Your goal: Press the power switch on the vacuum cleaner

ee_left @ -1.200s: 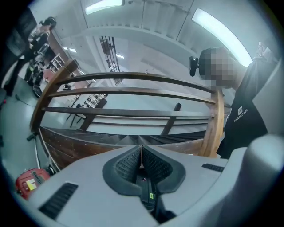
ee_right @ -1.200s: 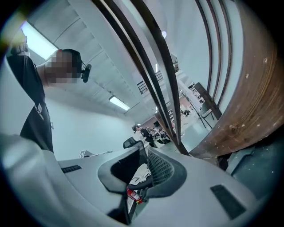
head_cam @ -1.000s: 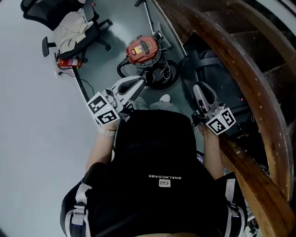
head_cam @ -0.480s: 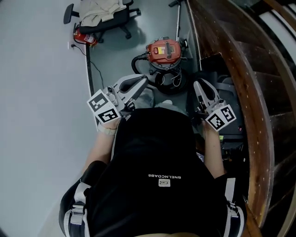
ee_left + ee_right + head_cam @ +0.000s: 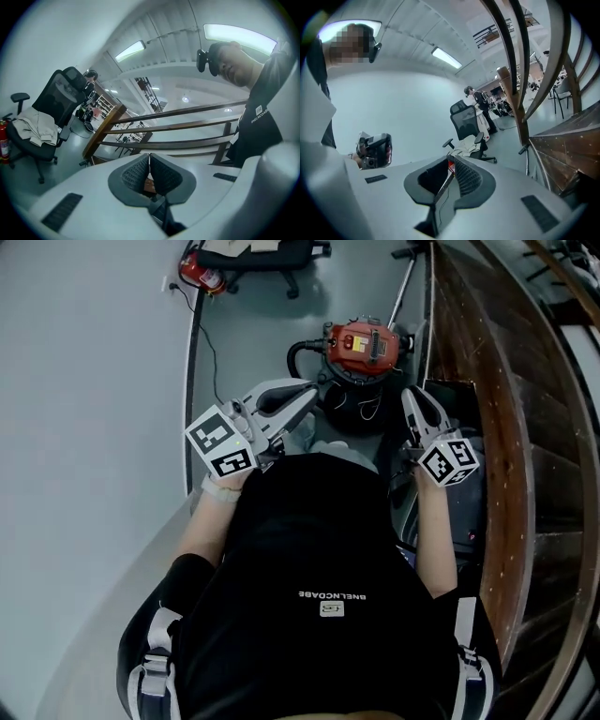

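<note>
The vacuum cleaner (image 5: 364, 345) has a red-orange top on a black drum and stands on the grey floor ahead of me, with its black hose (image 5: 302, 357) curling to the left. My left gripper (image 5: 307, 394) is held in the air, its tip just short of the drum's left side. My right gripper (image 5: 412, 394) hangs near the drum's right side. Both are shut with nothing between their jaws, as the left gripper view (image 5: 149, 157) and the right gripper view (image 5: 452, 161) show. Neither gripper view shows the vacuum. The power switch cannot be made out.
A wooden stair railing (image 5: 473, 390) runs along the right. The vacuum's wand (image 5: 403, 282) leans by it. An office chair (image 5: 267, 254) with cloth on it and a red fire extinguisher (image 5: 202, 273) stand at the back left. A cable (image 5: 192, 362) follows the white wall.
The view has swung round, so the vacuum now lies straight ahead between the two grippers and nearer their tips. Both grippers kept their pose and stayed shut.
</note>
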`<action>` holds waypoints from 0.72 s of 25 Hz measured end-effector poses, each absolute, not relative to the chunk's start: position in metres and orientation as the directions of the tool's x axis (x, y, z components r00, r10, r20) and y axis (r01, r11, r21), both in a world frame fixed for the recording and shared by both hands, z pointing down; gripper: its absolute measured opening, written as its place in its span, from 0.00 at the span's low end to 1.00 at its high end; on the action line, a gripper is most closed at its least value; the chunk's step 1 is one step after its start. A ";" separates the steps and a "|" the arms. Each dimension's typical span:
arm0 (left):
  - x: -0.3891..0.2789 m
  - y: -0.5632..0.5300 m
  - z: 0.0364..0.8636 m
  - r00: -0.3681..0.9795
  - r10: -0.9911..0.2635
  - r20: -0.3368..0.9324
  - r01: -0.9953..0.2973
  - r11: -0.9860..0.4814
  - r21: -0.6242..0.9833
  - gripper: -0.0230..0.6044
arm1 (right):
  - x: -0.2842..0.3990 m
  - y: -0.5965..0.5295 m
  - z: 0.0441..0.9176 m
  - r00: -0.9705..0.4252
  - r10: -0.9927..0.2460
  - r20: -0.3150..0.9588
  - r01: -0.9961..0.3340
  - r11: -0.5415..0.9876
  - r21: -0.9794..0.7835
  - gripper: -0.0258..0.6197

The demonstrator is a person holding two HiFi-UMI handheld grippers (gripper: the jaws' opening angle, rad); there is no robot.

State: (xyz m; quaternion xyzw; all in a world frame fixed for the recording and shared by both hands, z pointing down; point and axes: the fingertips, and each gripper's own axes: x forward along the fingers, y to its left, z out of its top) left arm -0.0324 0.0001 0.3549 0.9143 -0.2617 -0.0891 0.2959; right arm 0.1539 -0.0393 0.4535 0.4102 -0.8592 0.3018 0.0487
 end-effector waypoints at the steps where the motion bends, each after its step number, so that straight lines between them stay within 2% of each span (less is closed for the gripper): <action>1: -0.035 -0.002 0.358 0.846 -0.533 -0.002 -0.430 -0.685 0.587 0.06 | 0.148 -0.045 0.461 -0.663 -0.664 0.345 -0.733 0.486 -0.475 0.14; 18: -0.092 -0.034 0.426 0.783 -0.618 0.068 -0.501 -0.561 0.659 0.06 | 0.091 -0.134 0.611 -0.630 -0.510 0.586 -0.773 0.481 -0.413 0.10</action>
